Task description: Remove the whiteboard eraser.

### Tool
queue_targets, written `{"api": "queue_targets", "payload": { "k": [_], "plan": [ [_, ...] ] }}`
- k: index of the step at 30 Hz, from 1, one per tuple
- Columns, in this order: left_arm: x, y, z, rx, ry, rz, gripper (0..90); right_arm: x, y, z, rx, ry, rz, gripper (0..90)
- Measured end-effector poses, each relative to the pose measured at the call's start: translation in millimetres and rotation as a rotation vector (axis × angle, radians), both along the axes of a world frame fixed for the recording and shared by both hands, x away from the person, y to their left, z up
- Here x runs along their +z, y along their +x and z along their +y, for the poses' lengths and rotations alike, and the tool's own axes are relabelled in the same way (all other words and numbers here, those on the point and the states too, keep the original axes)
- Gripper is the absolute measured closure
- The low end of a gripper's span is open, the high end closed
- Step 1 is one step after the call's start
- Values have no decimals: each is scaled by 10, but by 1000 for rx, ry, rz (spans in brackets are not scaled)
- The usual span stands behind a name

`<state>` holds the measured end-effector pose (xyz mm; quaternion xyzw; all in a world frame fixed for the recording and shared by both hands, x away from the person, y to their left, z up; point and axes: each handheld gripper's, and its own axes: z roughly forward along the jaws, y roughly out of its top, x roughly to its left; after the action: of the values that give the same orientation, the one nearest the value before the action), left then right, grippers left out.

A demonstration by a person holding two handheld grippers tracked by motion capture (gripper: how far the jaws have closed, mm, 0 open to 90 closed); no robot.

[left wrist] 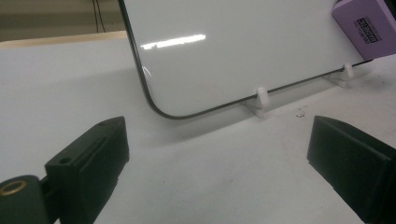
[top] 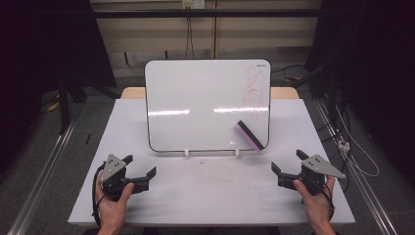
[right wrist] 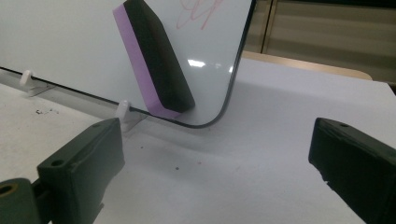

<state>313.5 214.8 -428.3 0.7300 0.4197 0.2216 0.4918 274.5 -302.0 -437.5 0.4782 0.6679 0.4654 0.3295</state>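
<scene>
A whiteboard [top: 205, 105] leans upright on two small white feet at the middle of the table, with red scribbles [top: 255, 88] on its right side. A purple and black eraser [top: 250, 135] sticks tilted on the board's lower right corner, and shows again as the eraser [right wrist: 154, 60] and the eraser [left wrist: 366, 25]. My left gripper [top: 139, 169] rests at the table's front left, open, with nothing between its jaws. My right gripper [top: 288, 164] sits at the front right, open and empty, below and to the right of the eraser.
The white table [top: 210, 196] has bare surface in front of the board. The board's white feet [left wrist: 261, 99] stand on it, with a few dark specks [right wrist: 44, 112] nearby. Metal rails and cables [top: 352, 142] run along the floor at both sides.
</scene>
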Motion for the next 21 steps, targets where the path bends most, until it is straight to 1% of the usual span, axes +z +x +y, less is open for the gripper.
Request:
{"api": "queue_targets", "payload": {
  "k": [3,6,12,15,17,18,21],
  "plan": [
    [0,-6,-5,-5,1,6,54,4,-2,-2,0,7,-3,29],
    [-4,0,-8,-8,-3,10,54,6,3,3,3,2,2,31],
    [-9,7,-3,-3,-1,21,54,-8,14,5,9,5,18,36],
    [-16,12,-8,7,-12,28,54,-6,14,13,9,3,23,36],
    [-19,19,-11,6,-11,30,54,-4,16,18,13,3,25,34],
    [-21,27,-13,0,-5,33,54,3,25,35,15,-6,32,38],
    [-21,42,-22,-9,-5,36,54,10,57,72,34,-27,47,51]
  ]
}}
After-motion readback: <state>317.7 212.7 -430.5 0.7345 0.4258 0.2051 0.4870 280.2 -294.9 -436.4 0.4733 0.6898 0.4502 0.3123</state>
